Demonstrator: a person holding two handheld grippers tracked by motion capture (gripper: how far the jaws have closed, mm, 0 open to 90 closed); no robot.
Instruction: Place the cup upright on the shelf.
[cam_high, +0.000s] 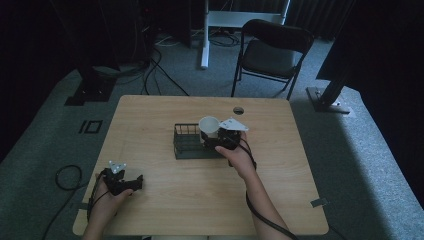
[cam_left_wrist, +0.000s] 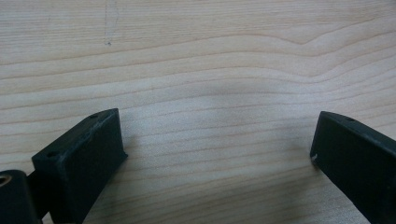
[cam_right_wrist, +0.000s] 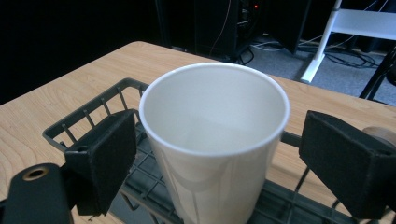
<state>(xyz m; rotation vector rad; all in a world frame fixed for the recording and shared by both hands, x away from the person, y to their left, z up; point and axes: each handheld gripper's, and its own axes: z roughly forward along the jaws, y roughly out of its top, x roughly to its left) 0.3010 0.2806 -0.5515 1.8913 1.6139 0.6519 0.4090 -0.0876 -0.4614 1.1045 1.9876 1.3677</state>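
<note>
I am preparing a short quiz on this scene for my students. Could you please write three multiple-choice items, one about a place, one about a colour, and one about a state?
1. Where does the paper cup stand?
A. In the wire basket
B. On the folding chair
C. On the floor

2. What colour is the cup?
A. Red
B. White
C. Blue

3. How do the jaws of the left gripper stand?
A. Shut on the cup
B. Shut on a cable
C. Open, with bare table between them

Answers:
1. A: the right gripper view shows the basket's grid and rim around the cup's base.
2. B: the wall and the inside of the cup are both white.
3. C: the left gripper view shows the two jaws wide apart over wood grain alone.
</note>
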